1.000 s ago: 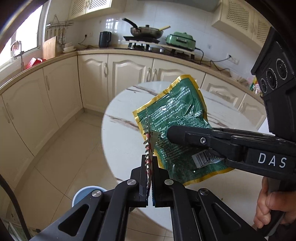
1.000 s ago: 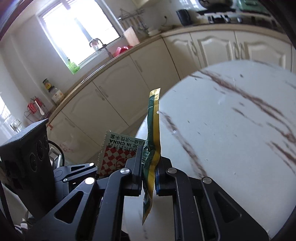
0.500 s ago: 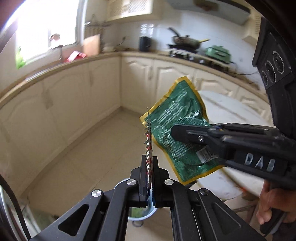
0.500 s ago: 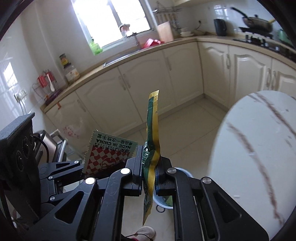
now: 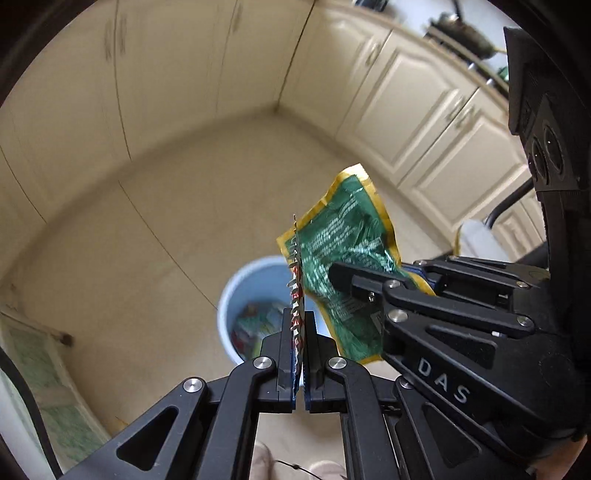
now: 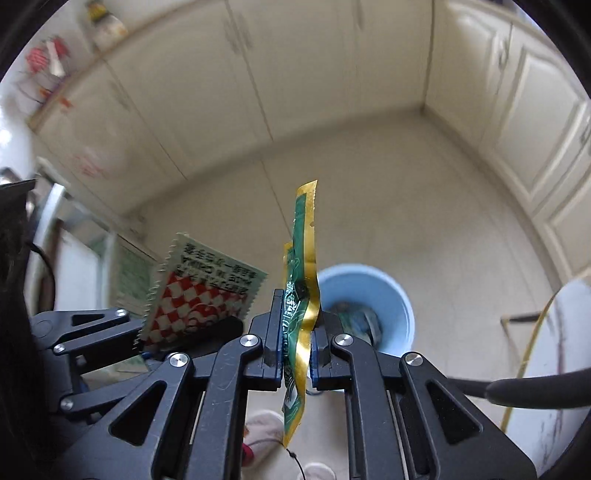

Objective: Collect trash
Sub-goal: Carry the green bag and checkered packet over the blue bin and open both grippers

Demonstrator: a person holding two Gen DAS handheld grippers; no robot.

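My left gripper (image 5: 300, 325) is shut on a red-and-white checked sachet (image 5: 296, 291), seen edge-on here and flat in the right wrist view (image 6: 199, 295). My right gripper (image 6: 297, 314) is shut on a green wrapper with gold edges (image 6: 302, 258), which shows broadside in the left wrist view (image 5: 343, 258). Both grippers point steeply down, side by side, above a light blue bin (image 5: 251, 284) on the floor. The bin (image 6: 384, 291) holds some wrappers. The left gripper (image 6: 229, 328) sits to the left of the right one.
Cream cabinets (image 5: 424, 110) line the walls around a beige tiled floor (image 5: 147, 221). The white marble table's edge (image 6: 554, 350) is at the right. A stove with a pan (image 5: 465, 33) is at the far right. A slippered foot (image 6: 262, 428) shows below.
Both grippers swung off the marble table, dropped and tilted downward. The blue bin now lies under them, and each wrapper stays gripped.
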